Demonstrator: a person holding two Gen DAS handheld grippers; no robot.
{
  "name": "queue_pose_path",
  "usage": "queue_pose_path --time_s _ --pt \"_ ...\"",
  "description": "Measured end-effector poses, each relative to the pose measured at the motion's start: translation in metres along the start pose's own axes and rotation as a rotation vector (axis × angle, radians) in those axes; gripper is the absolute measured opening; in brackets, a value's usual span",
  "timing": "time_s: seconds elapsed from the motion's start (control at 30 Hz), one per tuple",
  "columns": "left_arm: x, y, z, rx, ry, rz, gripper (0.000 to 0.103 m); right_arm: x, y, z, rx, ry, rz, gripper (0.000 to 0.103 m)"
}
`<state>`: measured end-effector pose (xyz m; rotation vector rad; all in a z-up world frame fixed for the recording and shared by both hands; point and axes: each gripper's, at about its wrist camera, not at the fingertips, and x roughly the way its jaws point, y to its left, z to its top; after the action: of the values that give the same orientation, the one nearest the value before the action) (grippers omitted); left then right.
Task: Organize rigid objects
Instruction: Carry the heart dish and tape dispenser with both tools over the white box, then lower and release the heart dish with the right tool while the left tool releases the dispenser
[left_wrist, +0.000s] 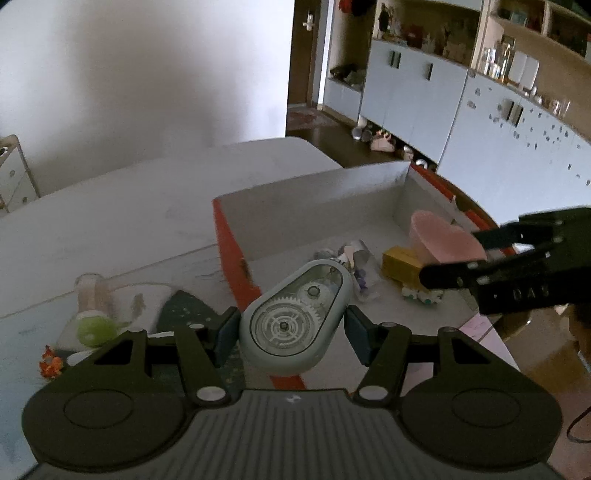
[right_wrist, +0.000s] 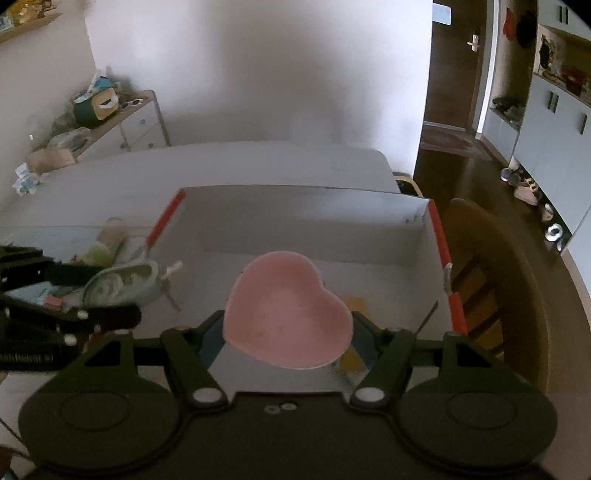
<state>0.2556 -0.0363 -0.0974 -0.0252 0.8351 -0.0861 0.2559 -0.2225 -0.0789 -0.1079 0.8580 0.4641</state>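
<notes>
Over the red-edged box (right_wrist: 439, 236) on the tabletop (left_wrist: 110, 221) I carry two items: left gripper (left_wrist: 291, 328) clamped on a grey gear-case (left_wrist: 291, 317) above the near-left wall, long axis pointing inward; right gripper (right_wrist: 288, 332) clamped on a pink heart-shaped dish (right_wrist: 288, 317), already farther inside.

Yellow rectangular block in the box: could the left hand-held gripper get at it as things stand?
Probably not: the left hand-held gripper already holds a grey-blue gear gadget, and the pink heart-shaped bowl hangs partly over the yellow rectangular block.
</notes>
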Motion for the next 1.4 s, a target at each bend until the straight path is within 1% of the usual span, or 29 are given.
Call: queue_pose_path --time_s 0.2,0.23,0.27,0.4,0.5,0.6,0.7,0.77,0.83,0.93,1.07,1.27,1.4 --pt "0.022 -0.024 0.013 0.066 0.009 0.020 0.061 0.022 -0.019 0.014 0.007 0.023 -0.034 0.070" --pt "0.025 -0.027 0.016 0.068 0.016 0.015 0.060 0.026 -0.022 0.017 0.006 0.026 -0.038 0.070" --pt "0.029 -0.031 0.019 0.074 0.024 0.009 0.056 0.030 -0.024 0.019 0.005 0.031 -0.040 0.070" --pt "0.045 -0.046 0.025 0.120 0.052 0.008 0.055 0.047 -0.031 0.027 -0.011 0.053 -0.058 0.070" --pt "0.063 -0.048 0.027 0.111 0.104 -0.002 0.055 0.062 -0.036 0.034 -0.023 0.083 -0.074 0.070" --pt "0.076 -0.046 0.027 0.101 0.140 0.009 0.055 0.078 -0.041 0.039 -0.017 0.118 -0.093 0.070" --pt "0.084 -0.046 0.027 0.090 0.167 0.011 0.055 0.090 -0.043 0.041 -0.016 0.160 -0.099 0.070" --pt "0.087 -0.049 0.027 0.111 0.171 0.024 0.055 0.096 -0.042 0.042 -0.030 0.181 -0.110 0.070" --pt "0.089 -0.051 0.030 0.117 0.180 0.013 0.055 0.101 -0.041 0.042 -0.033 0.197 -0.113 0.070" --pt "0.091 -0.054 0.032 0.116 0.194 0.013 0.055 0.105 -0.039 0.042 -0.049 0.207 -0.127 0.072" --pt "0.094 -0.059 0.033 0.117 0.207 0.014 0.055 0.109 -0.037 0.039 -0.053 0.225 -0.114 0.071" --pt "0.094 -0.060 0.033 0.113 0.210 0.013 0.055 0.099 -0.036 0.038 -0.040 0.209 -0.101 0.075" --pt "0.092 -0.056 0.033 0.105 0.200 0.011 0.055 0.088 -0.037 0.035 -0.031 0.196 -0.080 0.075"
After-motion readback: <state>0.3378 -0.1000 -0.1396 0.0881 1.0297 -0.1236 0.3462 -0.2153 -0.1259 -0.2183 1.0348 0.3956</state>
